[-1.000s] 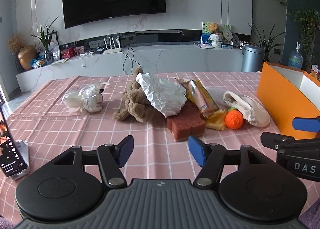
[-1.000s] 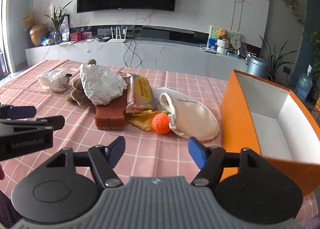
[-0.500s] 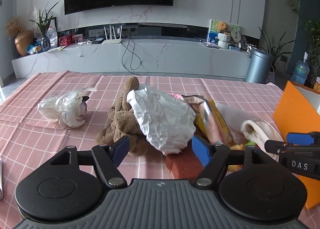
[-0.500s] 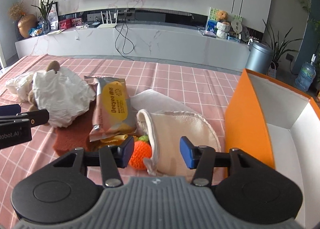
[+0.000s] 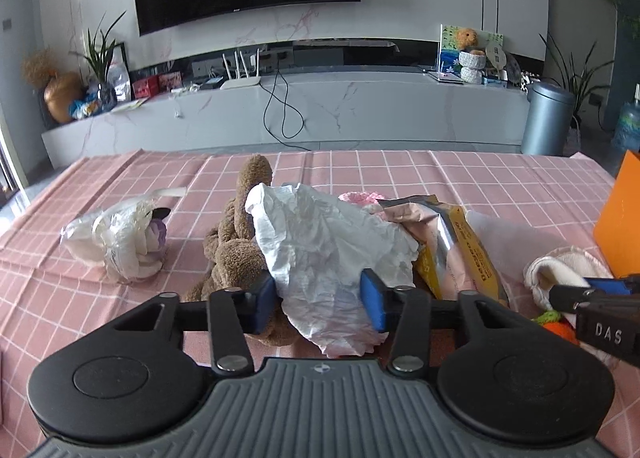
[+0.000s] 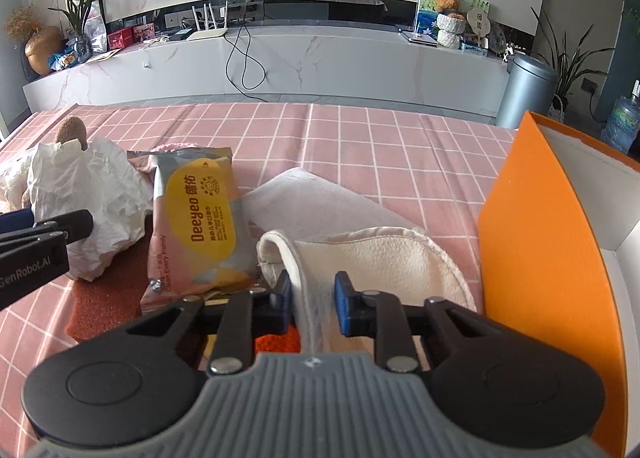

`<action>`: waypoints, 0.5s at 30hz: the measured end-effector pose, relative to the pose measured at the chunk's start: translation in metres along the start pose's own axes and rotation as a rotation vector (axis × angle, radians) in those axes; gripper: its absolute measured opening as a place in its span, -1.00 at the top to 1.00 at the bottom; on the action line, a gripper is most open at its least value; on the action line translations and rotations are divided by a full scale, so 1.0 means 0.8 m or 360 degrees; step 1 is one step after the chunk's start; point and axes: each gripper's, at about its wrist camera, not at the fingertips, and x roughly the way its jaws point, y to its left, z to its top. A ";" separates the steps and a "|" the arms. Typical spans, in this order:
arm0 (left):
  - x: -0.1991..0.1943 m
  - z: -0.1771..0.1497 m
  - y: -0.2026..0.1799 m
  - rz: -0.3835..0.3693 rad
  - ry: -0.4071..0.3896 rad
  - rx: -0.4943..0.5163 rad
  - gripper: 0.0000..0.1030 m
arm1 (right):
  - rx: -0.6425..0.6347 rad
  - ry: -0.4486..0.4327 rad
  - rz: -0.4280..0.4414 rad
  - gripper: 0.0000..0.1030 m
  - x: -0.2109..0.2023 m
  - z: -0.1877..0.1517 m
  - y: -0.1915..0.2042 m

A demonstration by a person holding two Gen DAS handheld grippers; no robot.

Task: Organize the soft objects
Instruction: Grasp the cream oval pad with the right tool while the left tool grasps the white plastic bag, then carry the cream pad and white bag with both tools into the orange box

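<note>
My left gripper [image 5: 318, 304] is closing on a crumpled white paper [image 5: 328, 242] that lies over a brown plush toy [image 5: 234, 254]; both pads touch the paper. My right gripper [image 6: 312, 306] is closing too, its pads pinching the folded rim of a cream cloth mitt [image 6: 380, 254]. An orange crocheted ball [image 6: 276, 342] peeks out just under the right gripper's left finger. A yellow-and-pink wipes packet [image 6: 200, 218] rests on a red-brown sponge [image 6: 104, 306] between the two grippers.
An open orange box [image 6: 540, 238] with a white inside stands at the right, close to the mitt. A white cloth [image 6: 312, 198] lies behind the mitt. A plastic-wrapped white bundle [image 5: 116, 242] sits alone at the left on the pink checked tablecloth [image 5: 400, 170].
Both grippers moved forward into the pile and narrowed. The left one came around the white paper, the right one around the mitt's rim, with the orange ball now mostly hidden beneath it.
</note>
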 end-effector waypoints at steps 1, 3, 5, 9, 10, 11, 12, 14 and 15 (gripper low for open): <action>-0.002 0.000 -0.001 0.0008 -0.0012 0.0012 0.38 | 0.0004 0.0000 0.0005 0.76 0.000 0.000 -0.002; -0.006 0.002 -0.001 -0.0001 -0.0026 0.0021 0.45 | -0.0002 -0.0007 0.0008 0.90 -0.004 0.000 -0.004; -0.012 0.003 0.002 -0.0026 -0.0040 0.0005 0.59 | -0.0007 -0.0037 0.0012 0.93 -0.010 -0.001 -0.005; -0.031 0.002 0.011 -0.0071 -0.0094 -0.0045 0.60 | -0.0051 -0.0132 -0.0007 0.95 -0.034 -0.006 -0.005; -0.035 0.002 0.014 -0.0068 -0.0097 -0.0050 0.61 | -0.0054 -0.0150 -0.0013 0.95 -0.041 -0.007 -0.006; -0.040 0.002 0.016 -0.0071 -0.0098 -0.0056 0.61 | -0.0049 -0.0167 -0.0009 0.96 -0.049 -0.008 -0.008; -0.046 0.002 0.019 -0.0085 -0.0104 -0.0071 0.61 | -0.0043 -0.0181 0.0000 0.96 -0.055 -0.009 -0.010; -0.059 0.003 0.024 -0.0100 -0.0146 -0.0090 0.61 | -0.0025 -0.0211 0.0018 0.96 -0.071 -0.009 -0.015; -0.067 0.003 0.025 -0.0099 -0.0173 -0.0085 0.61 | -0.0017 -0.0227 0.0031 0.96 -0.079 -0.009 -0.018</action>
